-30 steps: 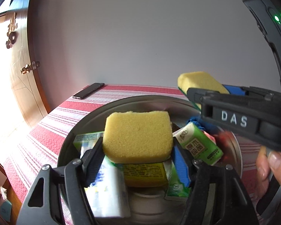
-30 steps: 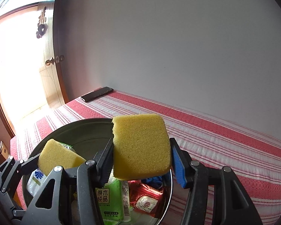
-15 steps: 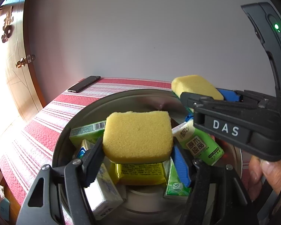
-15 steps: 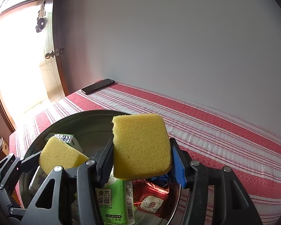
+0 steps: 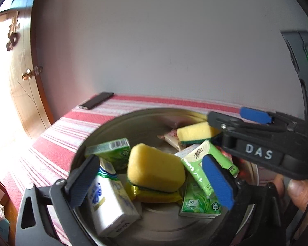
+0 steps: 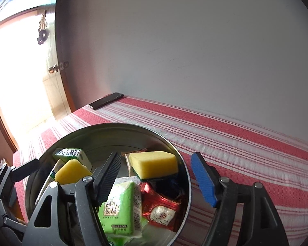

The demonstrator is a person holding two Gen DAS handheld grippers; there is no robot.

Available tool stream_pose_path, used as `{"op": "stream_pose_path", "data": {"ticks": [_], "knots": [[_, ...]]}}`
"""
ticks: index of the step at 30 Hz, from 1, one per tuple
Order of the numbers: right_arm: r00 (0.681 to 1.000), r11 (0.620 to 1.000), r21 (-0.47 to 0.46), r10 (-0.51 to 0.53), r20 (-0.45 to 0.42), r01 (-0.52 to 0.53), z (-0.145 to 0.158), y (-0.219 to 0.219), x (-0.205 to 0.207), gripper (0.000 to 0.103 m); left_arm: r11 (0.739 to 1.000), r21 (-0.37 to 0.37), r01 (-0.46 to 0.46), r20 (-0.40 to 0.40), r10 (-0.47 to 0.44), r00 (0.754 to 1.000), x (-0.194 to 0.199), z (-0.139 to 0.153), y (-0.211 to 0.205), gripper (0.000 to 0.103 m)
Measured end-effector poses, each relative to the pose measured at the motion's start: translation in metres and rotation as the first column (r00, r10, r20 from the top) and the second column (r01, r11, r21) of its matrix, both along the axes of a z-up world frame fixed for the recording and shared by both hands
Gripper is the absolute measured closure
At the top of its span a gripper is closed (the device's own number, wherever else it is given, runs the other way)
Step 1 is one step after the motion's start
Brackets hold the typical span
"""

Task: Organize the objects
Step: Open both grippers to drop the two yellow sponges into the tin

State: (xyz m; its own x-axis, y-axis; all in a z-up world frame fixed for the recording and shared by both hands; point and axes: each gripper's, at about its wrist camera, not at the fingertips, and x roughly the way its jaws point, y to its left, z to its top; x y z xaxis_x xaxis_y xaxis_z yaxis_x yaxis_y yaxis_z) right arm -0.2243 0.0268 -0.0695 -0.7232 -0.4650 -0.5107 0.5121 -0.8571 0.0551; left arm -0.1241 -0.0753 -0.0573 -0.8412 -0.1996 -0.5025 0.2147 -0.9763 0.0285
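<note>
A: Left wrist view first: your left gripper (image 5: 152, 180) stood spread wide, pinching nothing. Half a second before, it was clamped on a yellow sponge; that near sponge (image 5: 155, 171) then lay loose in the middle of the frame, yellow side up, on top of a yellow packet (image 5: 154, 194) inside the steel basin (image 5: 117, 121).

B: And your right gripper (image 6: 160, 181)?

A: Also spread, with nothing between its fingers. It had been holding the other sponge upright a moment earlier. In the right wrist view that far sponge (image 6: 154, 164) sat on its green scouring side at center frame, against the basin's right wall.

B: So what did that mean for the job?

A: I judged both sponges delivered. They had joined the green tissue packs (image 5: 208, 168), the white-and-blue pack (image 5: 108, 201) and the red foil packet (image 6: 160, 207) already in the basin, so you had finished this pair of placements.

B: Anything you couldn't make out?

A: Plenty. Your right gripper's body crossed the right side of the left view and covered that part of the basin. A dark blue thing (image 6: 170, 186) under the far sponge was too shadowed to name. The basin's near rim was cut off at the bottom of both frames. Beyond, on the striped cloth (image 6: 246, 143), a dark flat object (image 6: 105, 100), perhaps a phone, lay at upper left by the wall.
</note>
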Motion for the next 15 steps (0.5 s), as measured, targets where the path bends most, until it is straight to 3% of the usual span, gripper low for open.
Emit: {"op": "stream_pose_path", "data": {"ticks": [5,15], "knots": [[1.0,0.999,-0.045,-0.017,-0.021,0.017,0.009,0.018,0.024,0.03,1.0,-0.024,0.017,-0.042,-0.018,0.999,0.02,0.013,0.003,0.0],[0.996,0.997,-0.045,0.058,-0.061,-0.061,0.017,0.012,0.067,0.027,0.997,-0.027,-0.069,-0.06,0.067,0.996,0.049,0.025,-0.021,0.0]]}}
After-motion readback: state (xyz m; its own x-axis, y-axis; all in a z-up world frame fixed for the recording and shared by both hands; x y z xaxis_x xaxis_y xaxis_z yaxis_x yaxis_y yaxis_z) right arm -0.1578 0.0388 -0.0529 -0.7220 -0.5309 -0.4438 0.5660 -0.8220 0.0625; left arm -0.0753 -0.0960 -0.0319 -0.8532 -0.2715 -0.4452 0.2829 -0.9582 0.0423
